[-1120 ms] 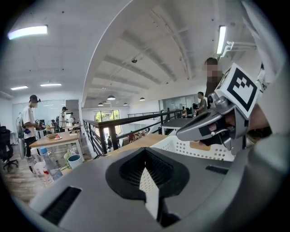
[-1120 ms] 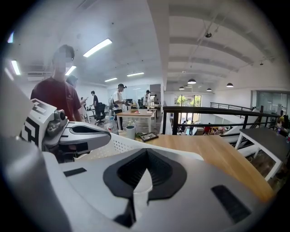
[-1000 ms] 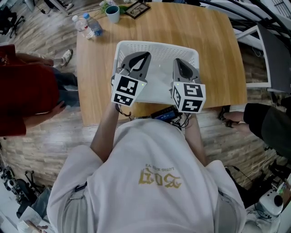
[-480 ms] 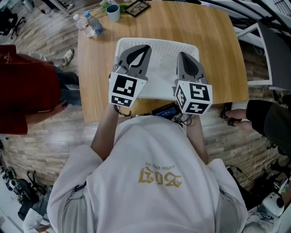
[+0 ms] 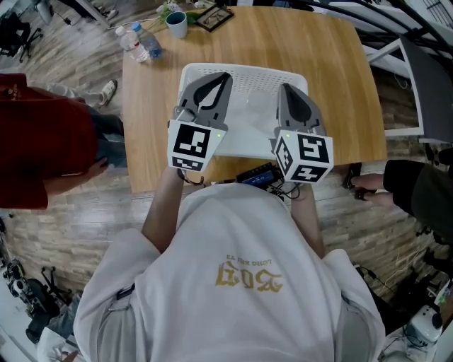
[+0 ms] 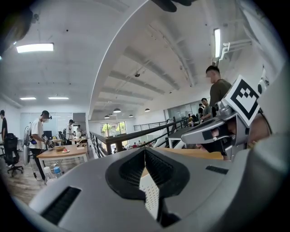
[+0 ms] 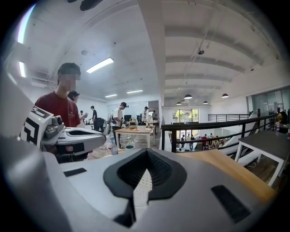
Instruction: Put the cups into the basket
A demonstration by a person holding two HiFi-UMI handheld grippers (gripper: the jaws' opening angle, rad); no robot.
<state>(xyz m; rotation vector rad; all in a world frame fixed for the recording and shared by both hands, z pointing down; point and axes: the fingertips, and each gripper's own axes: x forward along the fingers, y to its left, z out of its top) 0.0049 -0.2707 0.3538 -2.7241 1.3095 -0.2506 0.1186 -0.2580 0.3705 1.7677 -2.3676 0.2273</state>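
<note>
A white perforated basket (image 5: 244, 134) stands on the wooden table (image 5: 333, 85) in front of me. A teal cup (image 5: 176, 22) sits at the table's far left corner, well apart from the basket; it shows small in the right gripper view (image 7: 130, 146). My left gripper (image 5: 227, 74) hovers over the basket's left half, shut, with nothing in it. Over the right half my right gripper (image 5: 284, 86) is also shut and empty. Both point nearly level toward the far side. Between the shut jaws, a strip of basket mesh (image 6: 149, 192) (image 7: 142, 186) shows below.
Two water bottles (image 5: 138, 41) and a picture frame (image 5: 214, 15) lie beside the cup. A person in red (image 5: 35, 141) stands left of the table, another person (image 5: 417, 187) at the right. A white table frame (image 5: 396, 78) stands to the right.
Both grippers have risen a little above the basket and tipped up, still shut. The basket and cup have not moved.
</note>
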